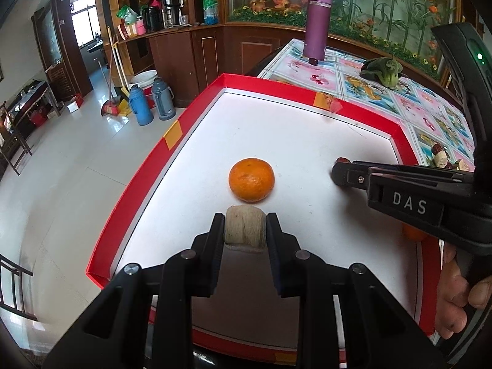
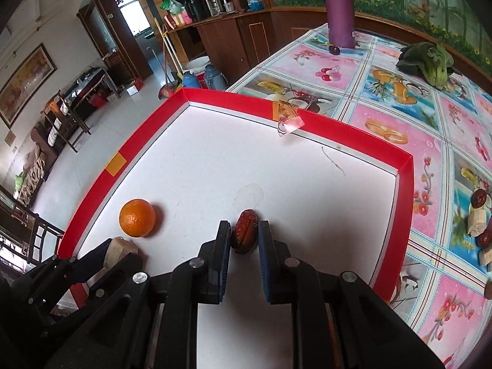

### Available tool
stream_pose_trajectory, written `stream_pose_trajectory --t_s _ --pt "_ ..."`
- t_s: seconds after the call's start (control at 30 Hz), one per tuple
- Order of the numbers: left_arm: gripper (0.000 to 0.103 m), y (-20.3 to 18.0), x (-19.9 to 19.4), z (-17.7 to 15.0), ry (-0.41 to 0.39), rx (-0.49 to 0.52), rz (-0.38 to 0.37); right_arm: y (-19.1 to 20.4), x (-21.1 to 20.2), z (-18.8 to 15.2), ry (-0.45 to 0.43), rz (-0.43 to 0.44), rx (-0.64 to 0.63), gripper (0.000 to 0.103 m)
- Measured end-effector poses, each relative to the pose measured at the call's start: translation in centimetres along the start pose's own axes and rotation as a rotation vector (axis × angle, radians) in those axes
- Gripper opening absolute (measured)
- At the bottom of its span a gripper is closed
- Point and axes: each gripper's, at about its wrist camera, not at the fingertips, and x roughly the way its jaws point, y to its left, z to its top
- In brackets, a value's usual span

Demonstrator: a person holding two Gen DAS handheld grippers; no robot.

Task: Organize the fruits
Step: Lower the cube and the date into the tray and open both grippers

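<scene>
Inside the red-walled tray with the white floor, the left tool has its two fingers pressed on either side of a pale, fibrous peeled chunk, looks like a banana piece but the view's too soft to be sure. It sits low on the tray floor, just behind an orange near the left wall. The right tool is closed around a dark red date, also down at the tray floor, toward the middle-right. From the left wrist view you can see the right tool's tip coming in from the side, well apart from the orange. Out on the flowery tabletop to the right of the tray there's a small pile of more dates and pale pieces, a leafy green vegetable, and a purple bottle at the far end.
</scene>
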Motion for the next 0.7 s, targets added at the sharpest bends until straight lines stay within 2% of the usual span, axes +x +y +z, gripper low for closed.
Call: stream_pose_trajectory --t_s 0.13,0.2,0.27,0.33,0.47,0.7 --pt "0.032 0.0 0.1 0.1 0.006 -0.006 0.027 -0.1 0.0 0.1 0.006 -0.005 -0.001 0.017" --pt "0.041 0.1 0.0 0.1 0.003 -0.009 0.045 -0.3 -0.1 0.0 0.013 0.004 0.007 0.021" --pt "0.057 0.2 -0.2 0.2 -0.006 -0.01 0.063 -0.6 -0.3 0.2 0.005 0.013 0.017 0.03" --pt "0.064 0.1 -0.7 0.3 -0.026 -0.01 0.075 -1.0 -0.9 0.2 -0.022 0.019 0.023 0.039" --pt "0.076 -0.1 -1.7 0.7 -0.062 -0.004 0.099 -1.6 -2.7 0.2 -0.076 0.029 0.028 0.04" --pt "0.083 -0.9 -3.1 1.3 -0.098 0.005 0.118 -3.5 -6.1 -0.2 -0.172 0.014 0.034 0.041"
